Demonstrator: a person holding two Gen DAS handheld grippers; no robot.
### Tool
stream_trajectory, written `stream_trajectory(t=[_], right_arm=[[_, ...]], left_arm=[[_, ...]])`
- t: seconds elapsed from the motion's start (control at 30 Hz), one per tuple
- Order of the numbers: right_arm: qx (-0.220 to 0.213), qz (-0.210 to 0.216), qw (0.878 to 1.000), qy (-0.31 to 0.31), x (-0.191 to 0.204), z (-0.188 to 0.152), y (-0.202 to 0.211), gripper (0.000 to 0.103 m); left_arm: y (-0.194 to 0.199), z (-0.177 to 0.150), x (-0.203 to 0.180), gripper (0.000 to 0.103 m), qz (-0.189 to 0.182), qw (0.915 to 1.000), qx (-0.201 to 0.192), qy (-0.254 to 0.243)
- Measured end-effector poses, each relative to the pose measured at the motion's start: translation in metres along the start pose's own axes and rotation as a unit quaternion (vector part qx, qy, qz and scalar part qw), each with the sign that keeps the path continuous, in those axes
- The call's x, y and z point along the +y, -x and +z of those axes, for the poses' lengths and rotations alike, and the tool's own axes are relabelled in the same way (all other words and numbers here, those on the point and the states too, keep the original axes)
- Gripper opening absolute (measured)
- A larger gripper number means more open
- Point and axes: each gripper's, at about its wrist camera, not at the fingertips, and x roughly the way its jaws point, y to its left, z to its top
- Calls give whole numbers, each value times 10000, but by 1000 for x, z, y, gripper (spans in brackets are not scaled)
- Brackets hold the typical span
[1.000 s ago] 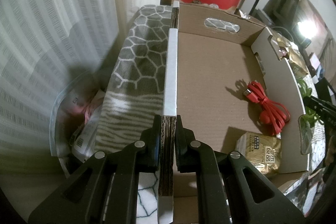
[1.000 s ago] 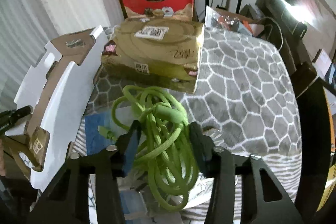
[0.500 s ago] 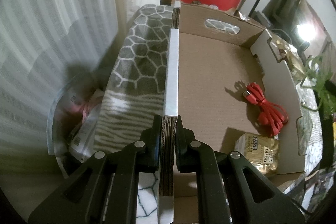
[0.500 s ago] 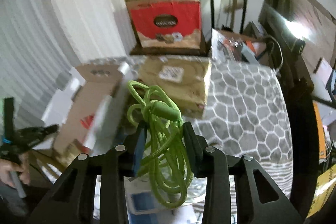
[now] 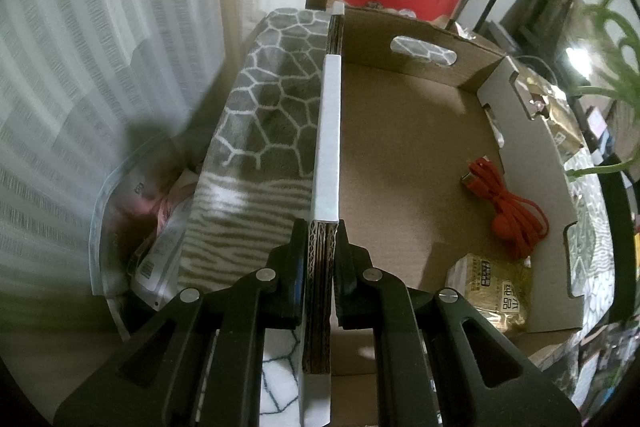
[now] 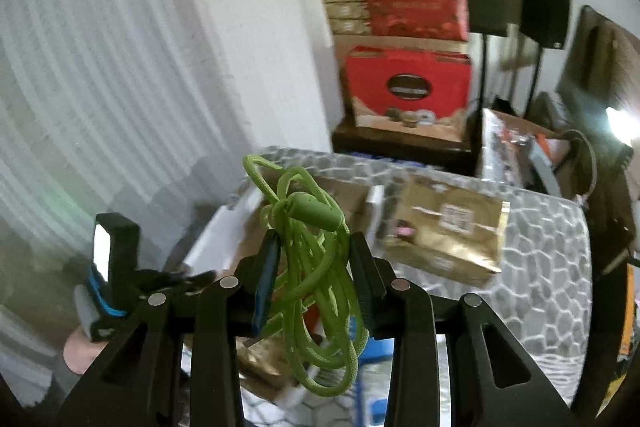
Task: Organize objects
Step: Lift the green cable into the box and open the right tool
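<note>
Currently left gripper (image 5: 323,259) fingers clamped the cardboard box (image 5: 400,131) wall — right gripper (image 6: 313,269) fingers gripped the green cable (image 6: 308,267); red cable (image 5: 508,211) sat at 3 o'clock inside.

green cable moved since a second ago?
Yes. The green cable, clamped in the right gripper, has risen off the blanket and now hangs toward the cardboard box, left of the gold pack.

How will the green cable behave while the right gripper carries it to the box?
The green cable is probably floppy: its loops hang loose below the right gripper. It looks light. Its band seems to keep the coil together, yet hanging loops might catch on the box wall.
</note>
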Motion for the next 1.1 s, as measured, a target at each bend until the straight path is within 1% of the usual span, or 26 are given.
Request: stream_trajectory(t=[0.1, 0.2, 0.4, 0.53, 0.6, 0.67, 0.87, 1.1], right_arm=[[114, 132, 9998, 51, 14, 1, -14, 35], [126, 235, 9996, 117, 29, 5, -17, 35], [-136, 212, 9990, 382, 53, 22, 0, 35], [-154, 258, 9987, 421, 59, 27, -1, 35], [-57, 275, 9989, 364, 60, 24, -11, 35], [147, 290, 9992, 237, 57, 16, -31, 35], [626, 152, 9979, -91, 43, -5, -79, 35], [898, 110, 9953, -337, 36, -21, -106, 36]], left_arm=[[0, 0, 1, 10, -4, 10000, 6, 9], [0, 0, 0, 10, -8, 10000, 8, 8], [-1, 1, 0, 10, -15, 10000, 6, 15], [-1, 2, 1, 10, -28, 10000, 8, 28], [-1, 2, 2, 10, -34, 10000, 8, 33], [-1, 2, 1, 10, -19, 10000, 12, 36], [-2, 3, 1, 10, -32, 10000, 24, 46], [-1, 5, 1, 10, -61, 10000, 35, 56]])
